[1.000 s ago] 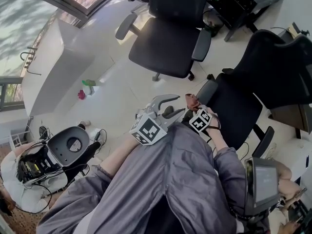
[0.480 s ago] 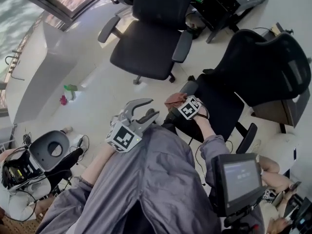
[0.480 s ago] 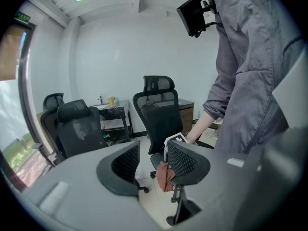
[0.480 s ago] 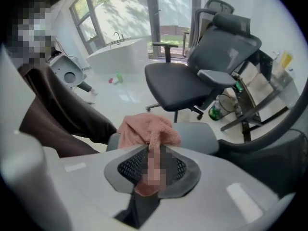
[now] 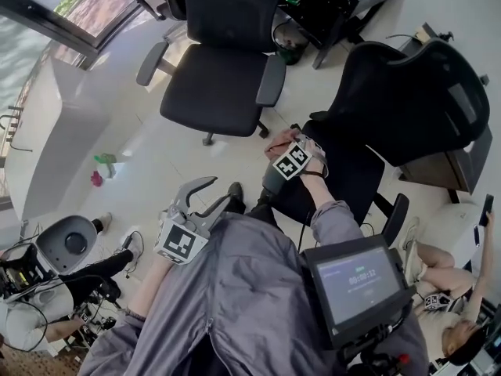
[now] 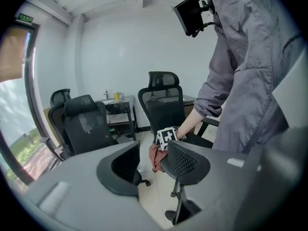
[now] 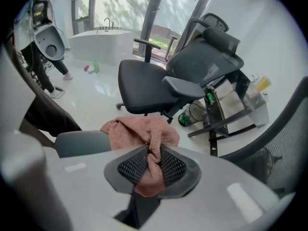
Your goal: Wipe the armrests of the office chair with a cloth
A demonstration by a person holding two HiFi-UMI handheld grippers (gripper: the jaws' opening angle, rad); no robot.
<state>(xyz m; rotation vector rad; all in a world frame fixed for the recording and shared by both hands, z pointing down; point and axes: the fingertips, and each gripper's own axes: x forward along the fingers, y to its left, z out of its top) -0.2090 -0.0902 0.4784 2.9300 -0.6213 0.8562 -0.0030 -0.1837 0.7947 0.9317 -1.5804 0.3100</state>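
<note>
cloth (image 7: 139,131) is pinched in the right hand-held gripper (image 7: 153,163), draped on the armrest (image 7: 79,142); left hand-held gripper (image 6: 151,161) stands wide.

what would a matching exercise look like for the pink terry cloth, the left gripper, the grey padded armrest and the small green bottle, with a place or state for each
Column 1
1. pink terry cloth
2. left gripper
3. grey padded armrest
4. small green bottle

Column 2
a. on the pale floor
b. pinched between the jaws of the right gripper
c. jaws apart, nothing between them
d. the cloth drapes over one end

Pairs: 1-b, 2-c, 3-d, 4-a
</note>
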